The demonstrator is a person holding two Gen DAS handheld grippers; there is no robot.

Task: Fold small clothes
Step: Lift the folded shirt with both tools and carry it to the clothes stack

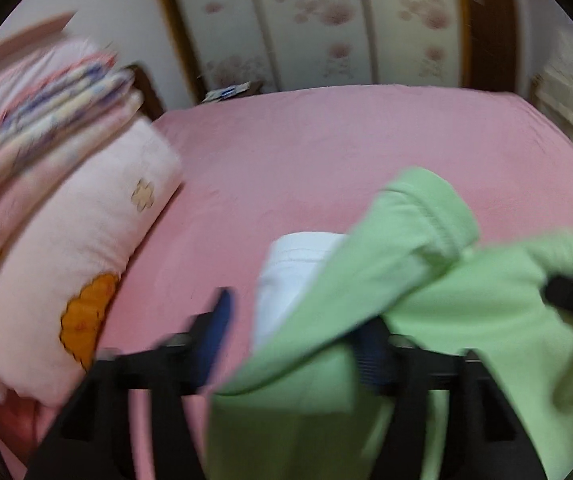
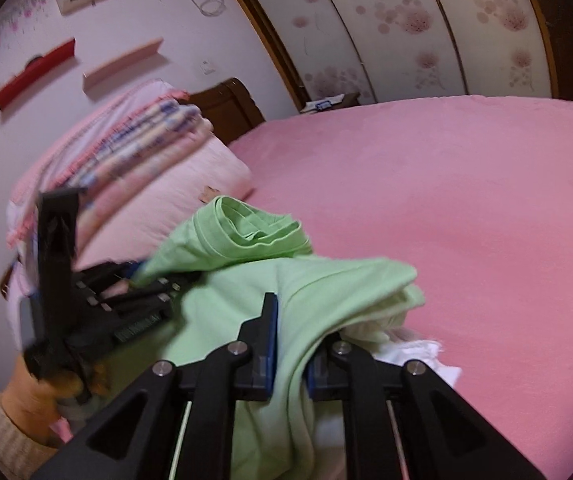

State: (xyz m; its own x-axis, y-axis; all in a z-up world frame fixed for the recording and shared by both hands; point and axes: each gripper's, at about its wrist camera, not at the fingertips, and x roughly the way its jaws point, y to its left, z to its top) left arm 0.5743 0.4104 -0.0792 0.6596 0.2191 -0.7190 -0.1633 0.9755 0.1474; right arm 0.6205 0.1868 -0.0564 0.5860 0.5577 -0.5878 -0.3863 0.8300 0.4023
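Pink bedsheet (image 2: 466, 200) bears stacked bedding (image 2: 134, 160) beside the green garment (image 2: 298, 300), pinched by right claw (image 2: 292, 354); left claw (image 1: 298, 332) spread.

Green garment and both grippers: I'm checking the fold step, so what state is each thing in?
Green garment: bunched, draped over both grippers.
White garment: partly under the green one.
Left gripper: open, cloth lying over one finger.
Right gripper: shut on green garment.
Blanket stack: folded, on the pillow.
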